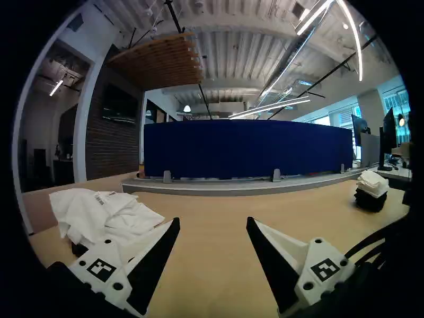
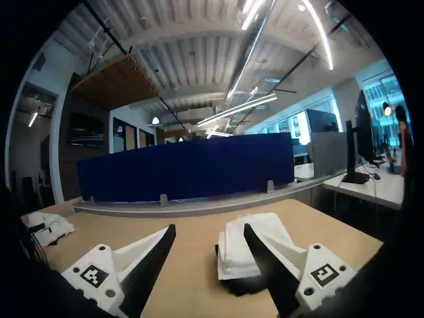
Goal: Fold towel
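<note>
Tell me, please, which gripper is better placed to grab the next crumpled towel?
Probably the left gripper: it is open with the crumpled towels close beside it, while the right gripper faces the folded stack.

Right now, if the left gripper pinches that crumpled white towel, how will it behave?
Likely floppy: the towel lies in loose creases, so it should sag from a pinch. Probably light, as the cloth looks thin. Layers overlap in the heap, so the left gripper, open, may catch several folds at once.
</note>
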Available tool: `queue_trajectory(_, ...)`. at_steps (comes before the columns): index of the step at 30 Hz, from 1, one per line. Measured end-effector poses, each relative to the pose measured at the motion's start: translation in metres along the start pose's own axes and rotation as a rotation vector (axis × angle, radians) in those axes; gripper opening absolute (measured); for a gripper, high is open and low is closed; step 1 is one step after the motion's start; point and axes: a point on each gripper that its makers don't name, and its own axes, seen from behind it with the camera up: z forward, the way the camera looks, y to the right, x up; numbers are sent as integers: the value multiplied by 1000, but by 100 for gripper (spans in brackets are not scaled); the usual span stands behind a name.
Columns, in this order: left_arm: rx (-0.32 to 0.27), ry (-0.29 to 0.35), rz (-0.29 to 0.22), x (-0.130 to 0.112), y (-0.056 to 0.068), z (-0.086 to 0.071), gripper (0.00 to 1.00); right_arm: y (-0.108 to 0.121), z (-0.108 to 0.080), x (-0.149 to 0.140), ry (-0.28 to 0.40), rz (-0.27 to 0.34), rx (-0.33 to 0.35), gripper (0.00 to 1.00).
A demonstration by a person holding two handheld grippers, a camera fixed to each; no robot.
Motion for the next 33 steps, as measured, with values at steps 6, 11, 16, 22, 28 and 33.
queue_trajectory(6, 0, 0, 0, 0, 0, 0, 93, 9, 4, -30, -6, -4, 1, 100)
queue_trajectory(11, 0, 0, 0, 0, 0, 0, 93, 17, 11, -45, -9, 14, -3, 100)
queue_trajectory(16, 0, 0, 0, 1, 0, 0, 93, 25, 16, -52, -4, 49, -8, 100)
queue_trajectory(22, 0, 0, 0, 1, 0, 0, 93, 22, 14, -57, -4, 76, -2, 100)
queue_trajectory(28, 0, 0, 0, 1, 0, 0, 93, 16, 11, -62, -3, 55, 9, 100)
queue_trajectory(33, 0, 0, 0, 0, 0, 0, 93, 12, 12, -67, -2, 42, 16, 100)
